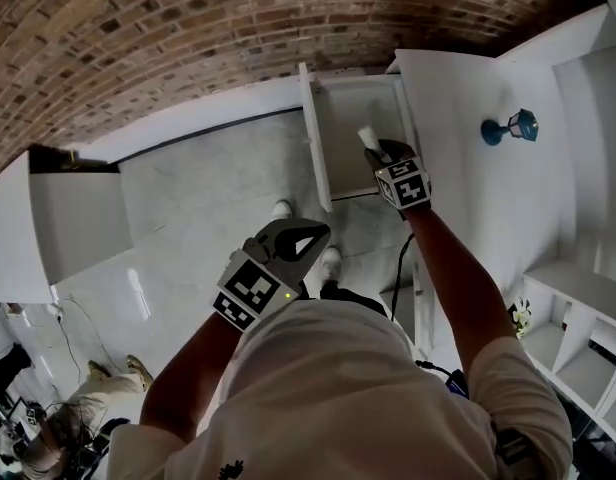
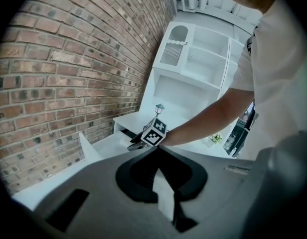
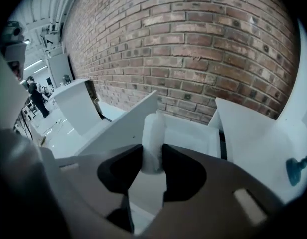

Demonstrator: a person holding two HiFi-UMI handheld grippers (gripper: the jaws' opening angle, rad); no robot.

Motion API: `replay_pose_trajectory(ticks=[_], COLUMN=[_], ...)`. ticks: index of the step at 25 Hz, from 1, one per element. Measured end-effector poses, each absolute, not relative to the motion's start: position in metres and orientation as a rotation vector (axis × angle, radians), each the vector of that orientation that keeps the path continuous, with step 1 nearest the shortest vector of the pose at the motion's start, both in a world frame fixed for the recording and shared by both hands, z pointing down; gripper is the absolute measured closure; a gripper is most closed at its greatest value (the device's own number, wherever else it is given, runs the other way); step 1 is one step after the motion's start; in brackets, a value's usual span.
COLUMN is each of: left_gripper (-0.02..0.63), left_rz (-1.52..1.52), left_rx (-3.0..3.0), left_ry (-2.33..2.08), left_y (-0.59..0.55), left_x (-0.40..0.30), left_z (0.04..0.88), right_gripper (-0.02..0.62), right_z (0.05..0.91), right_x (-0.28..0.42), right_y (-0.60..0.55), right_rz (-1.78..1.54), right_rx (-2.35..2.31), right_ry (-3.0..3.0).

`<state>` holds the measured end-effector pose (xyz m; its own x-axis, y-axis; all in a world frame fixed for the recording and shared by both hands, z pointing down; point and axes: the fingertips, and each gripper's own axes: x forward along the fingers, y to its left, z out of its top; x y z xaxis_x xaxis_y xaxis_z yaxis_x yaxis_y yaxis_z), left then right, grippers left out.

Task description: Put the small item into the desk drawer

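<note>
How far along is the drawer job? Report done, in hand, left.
Done: the drawer stands open. In hand: the right gripper grips the small white item over the open drawer. Left: lower it in and release. The left gripper is shut, empty.

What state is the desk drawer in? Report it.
Open: the drawer stands pulled out from the white desk, inside exposed, the right gripper holding the small item over it.

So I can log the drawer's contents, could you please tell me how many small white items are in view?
1. The small white item is gripped by the right gripper over the open drawer; others may be hidden.
</note>
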<state>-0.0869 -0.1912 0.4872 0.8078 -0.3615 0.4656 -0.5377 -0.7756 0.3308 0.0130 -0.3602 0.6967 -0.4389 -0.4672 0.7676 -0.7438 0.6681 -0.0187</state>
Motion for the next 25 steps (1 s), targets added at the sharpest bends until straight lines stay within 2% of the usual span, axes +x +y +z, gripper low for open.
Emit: replay_pose_trajectory(ticks=[10,25], left_gripper=[0.601,0.601], left_rz=[0.592,0.595], left_rx=[2.518,2.434], left_ry=[-0.647,-0.587], left_y=[-0.254,-0.283], left_x=[-0.117,-0.126], left_z=[0.516,0.556], right_gripper=[0.457,0.453], right_z=[0.795,0.871], right_x=[0.008,0.011], right_y=[-0.402,-0.423], right_rz=[0.592,0.672], right_rx=[0.949,0.97], right_ry=[-1.967,-1.871])
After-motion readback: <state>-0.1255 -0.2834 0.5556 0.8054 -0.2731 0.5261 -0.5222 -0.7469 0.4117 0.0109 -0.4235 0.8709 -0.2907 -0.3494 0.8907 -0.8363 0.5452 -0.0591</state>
